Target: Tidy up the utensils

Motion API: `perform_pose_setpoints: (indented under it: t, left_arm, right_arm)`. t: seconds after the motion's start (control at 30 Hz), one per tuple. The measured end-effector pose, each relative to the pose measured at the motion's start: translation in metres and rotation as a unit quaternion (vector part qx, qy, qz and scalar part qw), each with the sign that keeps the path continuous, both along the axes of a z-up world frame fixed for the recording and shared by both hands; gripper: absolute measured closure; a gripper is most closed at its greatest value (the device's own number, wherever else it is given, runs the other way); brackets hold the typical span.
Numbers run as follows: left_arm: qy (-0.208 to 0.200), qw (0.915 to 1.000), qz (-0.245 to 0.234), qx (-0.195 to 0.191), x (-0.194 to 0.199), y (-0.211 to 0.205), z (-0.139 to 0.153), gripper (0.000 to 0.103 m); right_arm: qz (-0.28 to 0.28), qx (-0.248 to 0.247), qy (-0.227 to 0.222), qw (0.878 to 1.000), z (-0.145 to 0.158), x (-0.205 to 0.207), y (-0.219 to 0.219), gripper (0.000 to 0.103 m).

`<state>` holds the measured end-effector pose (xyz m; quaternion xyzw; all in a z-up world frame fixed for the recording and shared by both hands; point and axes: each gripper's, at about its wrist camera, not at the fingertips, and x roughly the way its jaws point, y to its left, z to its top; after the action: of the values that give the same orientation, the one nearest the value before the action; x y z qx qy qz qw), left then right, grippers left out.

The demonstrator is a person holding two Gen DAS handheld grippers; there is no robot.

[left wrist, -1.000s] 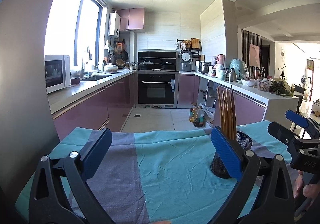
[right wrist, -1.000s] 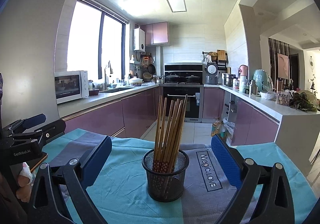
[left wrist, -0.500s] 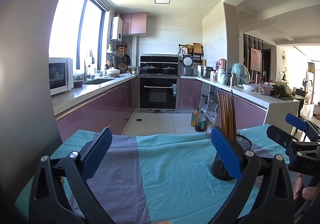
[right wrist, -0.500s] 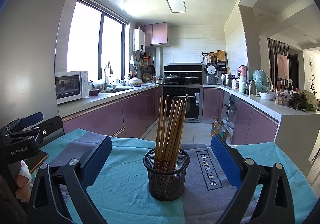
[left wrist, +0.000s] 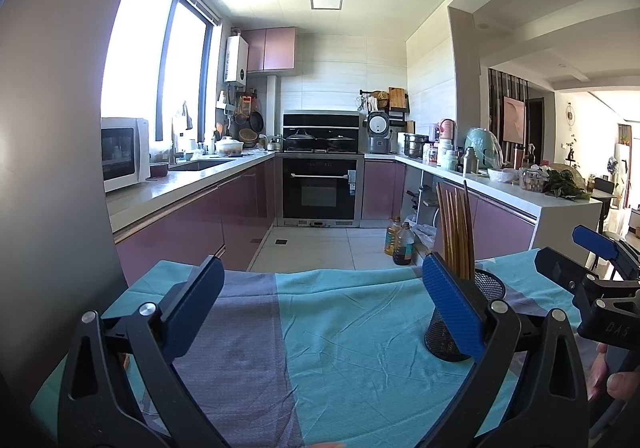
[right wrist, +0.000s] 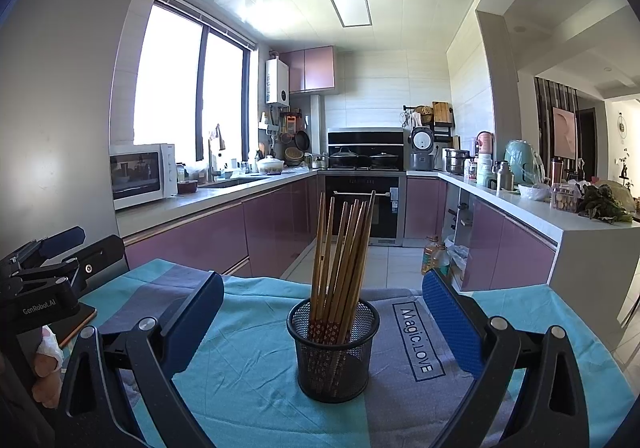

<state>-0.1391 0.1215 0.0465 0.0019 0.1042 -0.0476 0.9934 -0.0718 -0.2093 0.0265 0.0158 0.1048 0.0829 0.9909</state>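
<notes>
My right tongs (right wrist: 320,322) gape wide, empty, with the mesh cup (right wrist: 333,352) standing between their pads on the cloth (right wrist: 248,372) over the worktop. The chopsticks (right wrist: 344,248) lean upright inside the cup. My left tongs (left wrist: 320,312) gape empty left of it.

Black wire mesh on the holder (right wrist: 333,352), see-through and matt, and inside it wooden chopsticks (right wrist: 340,252), smooth, warm brown, with a patterned red finish at the lower ends. Under it a cloth (right wrist: 248,364), soft woven fabric in teal and grey, lightly creased, printed lettering on the grey band. The right claw (right wrist: 323,322) shows matt black plastic arms, blue finely textured pads (right wrist: 452,326) and shiny metal pins; the left claw (left wrist: 320,312) has the same look. Behind, glossy mauve cabinet fronts (right wrist: 208,240).
</notes>
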Motion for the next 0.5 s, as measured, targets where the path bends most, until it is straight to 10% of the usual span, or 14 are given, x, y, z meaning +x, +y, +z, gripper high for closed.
perform_pose_setpoints:
  t: [0.5]
  left_arm:
    - [0.001,1.0000,0.001,0.000,0.0002,0.0006,-0.0004,0.006]
  right_arm:
    - [-0.002,0.000,-0.001,1.000,-0.0002,0.0002,0.0006,0.007]
